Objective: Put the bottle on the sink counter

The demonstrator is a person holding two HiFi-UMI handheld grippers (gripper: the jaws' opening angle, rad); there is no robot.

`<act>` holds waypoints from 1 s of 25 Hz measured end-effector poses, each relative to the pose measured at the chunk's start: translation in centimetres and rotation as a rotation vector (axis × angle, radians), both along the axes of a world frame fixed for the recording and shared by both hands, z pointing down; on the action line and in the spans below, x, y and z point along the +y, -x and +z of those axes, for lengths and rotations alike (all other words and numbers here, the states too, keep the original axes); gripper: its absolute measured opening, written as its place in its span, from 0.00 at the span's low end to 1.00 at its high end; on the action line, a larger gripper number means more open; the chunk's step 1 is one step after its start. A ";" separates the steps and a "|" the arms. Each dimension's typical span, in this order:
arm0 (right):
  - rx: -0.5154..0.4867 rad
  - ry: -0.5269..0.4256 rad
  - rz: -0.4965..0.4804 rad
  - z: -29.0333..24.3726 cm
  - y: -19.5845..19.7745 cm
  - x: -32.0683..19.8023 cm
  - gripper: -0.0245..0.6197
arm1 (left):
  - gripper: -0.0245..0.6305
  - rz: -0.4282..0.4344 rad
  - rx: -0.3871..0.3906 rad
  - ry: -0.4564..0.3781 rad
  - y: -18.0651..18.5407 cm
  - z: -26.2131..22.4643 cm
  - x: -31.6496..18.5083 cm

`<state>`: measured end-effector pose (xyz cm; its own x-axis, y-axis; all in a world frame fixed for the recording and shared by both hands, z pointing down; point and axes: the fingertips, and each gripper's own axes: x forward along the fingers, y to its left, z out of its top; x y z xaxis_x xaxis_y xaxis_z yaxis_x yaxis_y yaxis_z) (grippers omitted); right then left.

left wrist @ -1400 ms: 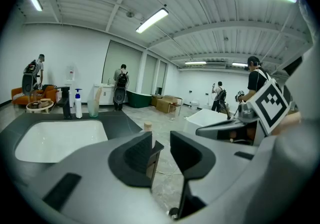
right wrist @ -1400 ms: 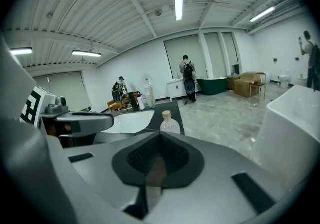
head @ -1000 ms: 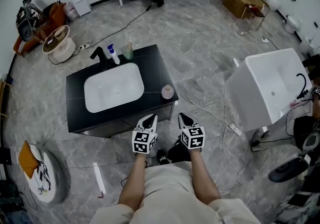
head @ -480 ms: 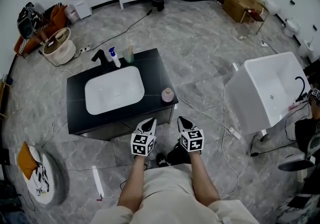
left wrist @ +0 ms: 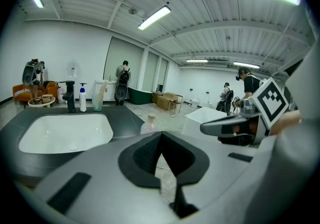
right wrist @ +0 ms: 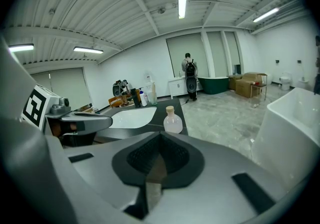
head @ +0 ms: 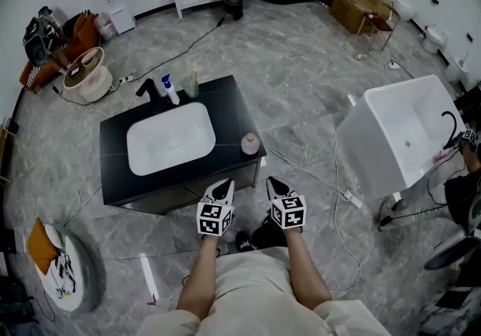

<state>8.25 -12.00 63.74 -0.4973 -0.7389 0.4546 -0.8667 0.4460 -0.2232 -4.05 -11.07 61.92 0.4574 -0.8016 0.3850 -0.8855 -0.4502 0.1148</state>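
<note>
A small pale pink bottle (head: 250,143) with a cork stopper stands upright on the black sink counter (head: 233,113), close to its right edge and beside the white basin (head: 169,139). The left gripper view shows the bottle (left wrist: 148,124) just past the jaws, and it stands further off in the right gripper view (right wrist: 172,121). My left gripper (head: 223,186) and right gripper (head: 275,183) hover side by side off the counter's near edge, close to my body. Both are shut with nothing between the jaws, and neither touches the bottle.
At the counter's back stand a black faucet (head: 149,88), a spray bottle (head: 170,86) and a cup (head: 192,83). A white tub (head: 406,139) sits to the right, with cables (head: 331,177) on the floor between. People stand far off in the room.
The head view has shifted slightly, so the counter sits a little lower in the frame. Both grippers and the bottle have kept their places.
</note>
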 end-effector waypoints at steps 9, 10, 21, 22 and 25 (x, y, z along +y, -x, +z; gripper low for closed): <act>0.013 -0.007 -0.004 -0.1 0.1 0.2 0.04 | 0.05 0.008 -0.001 -0.010 -0.2 -0.4 0.1; 0.013 -0.006 -0.005 -0.1 0.1 0.3 0.04 | 0.05 0.012 -0.003 -0.010 -0.3 -0.4 0.1; 0.013 -0.007 -0.010 0.0 0.1 0.2 0.04 | 0.05 -0.007 -0.001 -0.022 0.0 -0.4 -0.2; 0.013 -0.006 -0.010 0.1 0.1 0.2 0.04 | 0.05 -0.006 0.002 -0.023 -0.1 -0.4 -0.2; 0.010 -0.007 -0.011 0.1 0.1 0.0 0.04 | 0.05 -0.012 0.006 -0.029 -0.1 -0.5 -0.4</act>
